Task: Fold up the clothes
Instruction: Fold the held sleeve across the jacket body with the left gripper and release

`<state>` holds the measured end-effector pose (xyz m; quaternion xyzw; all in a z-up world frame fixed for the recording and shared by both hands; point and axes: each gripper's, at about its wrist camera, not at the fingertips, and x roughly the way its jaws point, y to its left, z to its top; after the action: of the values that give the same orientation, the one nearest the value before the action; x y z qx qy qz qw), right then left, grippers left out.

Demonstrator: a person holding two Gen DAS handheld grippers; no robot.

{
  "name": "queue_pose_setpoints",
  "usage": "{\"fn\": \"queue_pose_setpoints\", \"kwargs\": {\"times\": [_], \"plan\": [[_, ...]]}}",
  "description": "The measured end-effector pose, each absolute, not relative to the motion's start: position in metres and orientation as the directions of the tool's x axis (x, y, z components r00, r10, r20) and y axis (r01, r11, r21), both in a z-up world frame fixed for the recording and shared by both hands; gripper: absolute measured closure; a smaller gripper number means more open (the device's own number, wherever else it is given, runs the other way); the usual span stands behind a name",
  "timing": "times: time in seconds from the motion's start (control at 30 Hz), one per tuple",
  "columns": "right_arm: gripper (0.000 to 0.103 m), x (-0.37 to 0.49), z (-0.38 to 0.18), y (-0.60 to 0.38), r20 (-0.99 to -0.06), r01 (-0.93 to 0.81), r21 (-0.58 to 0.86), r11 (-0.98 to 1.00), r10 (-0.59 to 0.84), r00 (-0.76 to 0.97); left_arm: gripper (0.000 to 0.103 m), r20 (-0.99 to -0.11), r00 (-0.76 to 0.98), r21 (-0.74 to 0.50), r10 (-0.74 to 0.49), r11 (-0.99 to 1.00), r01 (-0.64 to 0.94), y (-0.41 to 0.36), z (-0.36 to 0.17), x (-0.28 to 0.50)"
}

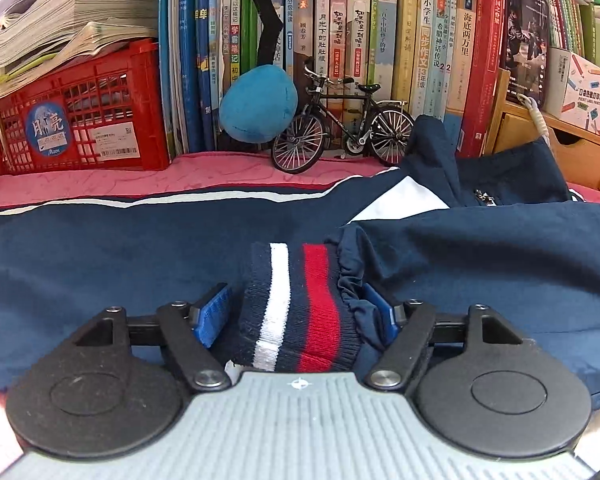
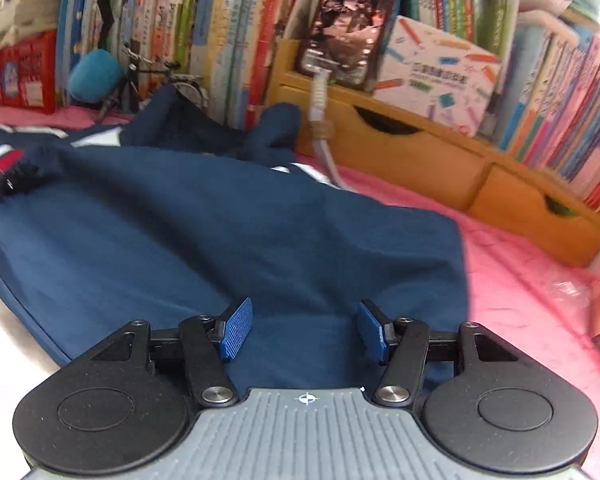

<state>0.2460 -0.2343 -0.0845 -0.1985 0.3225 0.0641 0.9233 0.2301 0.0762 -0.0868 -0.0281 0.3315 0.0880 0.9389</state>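
Ahead of the gripper, the navy jacket [image 1: 100, 264] is matt cloth, its striped cuff [image 1: 300, 304] ribbed knit; the crate [image 1: 84, 120] beyond is glossy red plastic.

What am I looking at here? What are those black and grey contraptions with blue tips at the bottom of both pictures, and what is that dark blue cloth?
Each picture comes from a camera on a hand-held gripper, a two-fingered tool a person carries in each hand. There is no robot arm.

The left gripper has the striped knitted cuff of a navy jacket between its blue pads. The pads flank the cuff; whether they press it is unclear.

The right gripper is open over plain jacket cloth, holding nothing.

The jacket lies on a pink cover. Behind it stand books, a red crate, a model bicycle and a blue plush toy.
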Motion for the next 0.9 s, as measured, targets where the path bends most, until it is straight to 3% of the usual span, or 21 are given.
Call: {"fn": "queue_pose_setpoints", "kwargs": {"times": [0.1, 0.17, 0.2, 0.4, 0.53, 0.63, 0.77, 0.9], "plan": [[0.045, 0.248, -0.098, -0.274, -0.497, -0.066, -0.622, 0.780, -0.329, 0.803, 0.026, -0.629, 0.764, 0.007, 0.140, 0.985, -0.175, 0.076, -0.088, 0.231], [0.046, 0.250, -0.106, -0.298, -0.393, 0.040, -0.747, 0.664, -0.489, 0.778, 0.026, -0.629, 0.764, 0.013, 0.143, 0.985, -0.175, 0.074, -0.088, 0.232], [0.046, 0.245, -0.102, -0.305, -0.384, 0.053, -0.742, 0.668, -0.488, 0.784, 0.026, -0.630, 0.764, 0.012, 0.143, 0.985, -0.174, 0.074, -0.089, 0.233], [0.043, 0.196, -0.067, -0.264, -0.435, -0.144, -0.519, 0.843, -0.116, 0.893, 0.023, -0.632, 0.761, 0.015, 0.148, 0.984, -0.179, 0.074, -0.089, 0.233], [0.039, 0.186, -0.065, -0.209, -0.561, -0.385, -0.335, 0.860, 0.146, 0.815, 0.019, -0.634, 0.758, 0.013, 0.153, 0.982, -0.187, 0.075, -0.089, 0.233], [0.039, 0.183, -0.078, -0.205, -0.622, -0.384, -0.278, 0.880, 0.140, 0.771, 0.018, -0.636, 0.757, 0.011, 0.153, 0.982, -0.189, 0.076, -0.089, 0.233], [0.038, 0.187, -0.093, -0.268, -0.668, -0.219, -0.131, 0.967, 0.077, 0.740, 0.012, -0.640, 0.756, 0.003, 0.138, 0.984, -0.177, 0.076, -0.090, 0.234], [0.038, 0.189, -0.087, -0.307, -0.675, 0.011, -0.286, 0.958, -0.210, 0.708, 0.006, -0.647, 0.752, 0.007, 0.125, 0.987, -0.158, 0.074, -0.091, 0.235]]}}
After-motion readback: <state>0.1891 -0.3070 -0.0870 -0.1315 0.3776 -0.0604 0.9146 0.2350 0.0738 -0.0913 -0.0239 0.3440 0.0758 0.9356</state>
